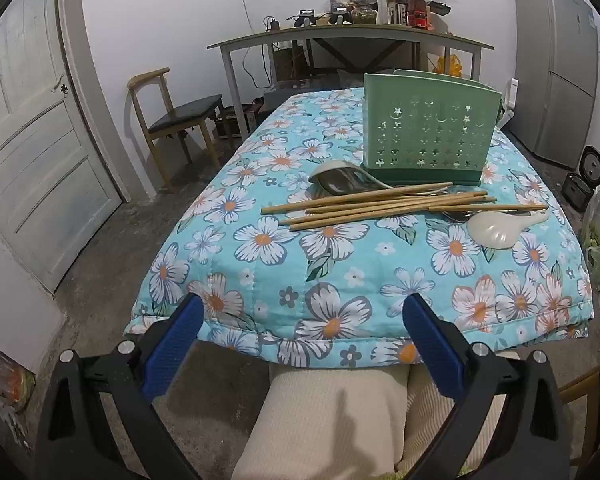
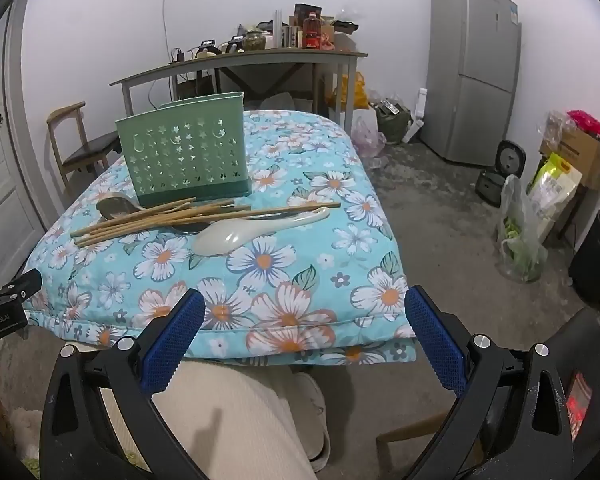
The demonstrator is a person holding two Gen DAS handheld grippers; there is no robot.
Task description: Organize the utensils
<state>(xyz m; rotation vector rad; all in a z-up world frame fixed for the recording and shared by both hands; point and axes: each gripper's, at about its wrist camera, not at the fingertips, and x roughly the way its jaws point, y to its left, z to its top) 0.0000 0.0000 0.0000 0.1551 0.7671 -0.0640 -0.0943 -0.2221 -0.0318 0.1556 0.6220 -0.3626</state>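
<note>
A green perforated utensil holder (image 1: 430,136) (image 2: 186,152) stands upright on the floral-cloth table (image 1: 300,256) (image 2: 300,280). In front of it lie several wooden chopsticks (image 1: 372,206) (image 2: 160,218) in a loose pile, a white soup spoon (image 1: 500,228) (image 2: 244,232), a grey-beige ladle spoon (image 1: 336,178) (image 2: 114,206) and a metal spoon partly hidden under the chopsticks (image 1: 460,215). My left gripper (image 1: 302,308) is open and empty at the table's near edge. My right gripper (image 2: 304,304) is open and empty there too.
A wooden chair (image 1: 172,116) stands left of the table, a door (image 1: 32,152) further left. A cluttered side table (image 1: 348,36) is behind. A fridge (image 2: 472,72), bags (image 2: 520,236) and a bin stand to the right. My knee (image 1: 332,420) is below.
</note>
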